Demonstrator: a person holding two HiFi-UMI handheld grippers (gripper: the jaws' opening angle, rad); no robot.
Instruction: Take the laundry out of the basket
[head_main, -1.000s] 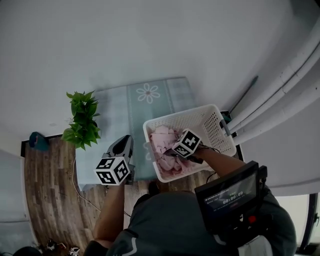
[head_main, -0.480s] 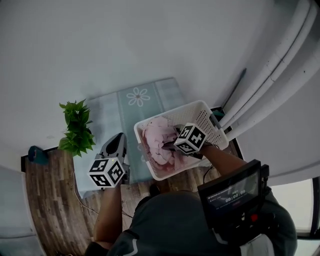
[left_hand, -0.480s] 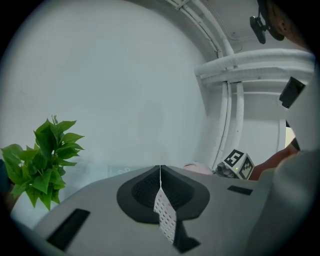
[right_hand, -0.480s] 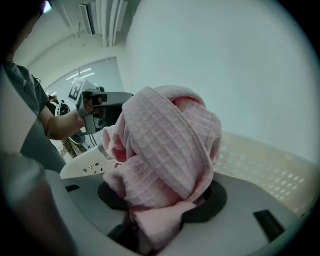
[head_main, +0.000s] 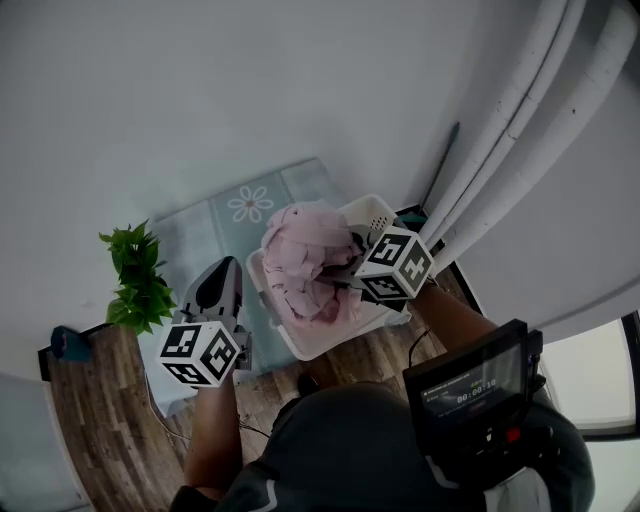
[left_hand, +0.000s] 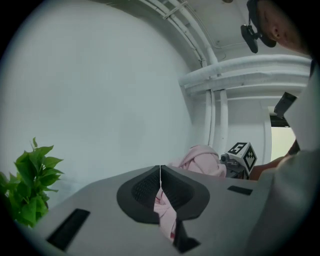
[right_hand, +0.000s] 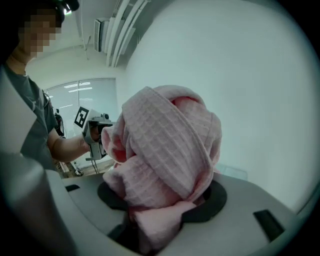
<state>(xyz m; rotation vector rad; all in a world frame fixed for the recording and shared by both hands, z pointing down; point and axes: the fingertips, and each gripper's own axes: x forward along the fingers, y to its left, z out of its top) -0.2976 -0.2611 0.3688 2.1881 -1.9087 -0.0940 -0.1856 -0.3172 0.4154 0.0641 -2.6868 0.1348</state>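
Right gripper (head_main: 343, 280) clamped on pink towel bundle (head_main: 303, 255), held over basket (head_main: 372, 211) at 12 o'clock. Left gripper (head_main: 222, 270) at basket's 8 o'clock, clenched on pink scrap (left_hand: 165, 212).

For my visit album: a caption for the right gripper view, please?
Right gripper clamps a bundled pink waffle-weave cloth before a pale wall.

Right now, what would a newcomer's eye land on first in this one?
The big wad of pink laundry, clamped in the right gripper and held up over the white basket near the wall, fills the right gripper view. After that, the green plant at the left, beside the flowered mat.
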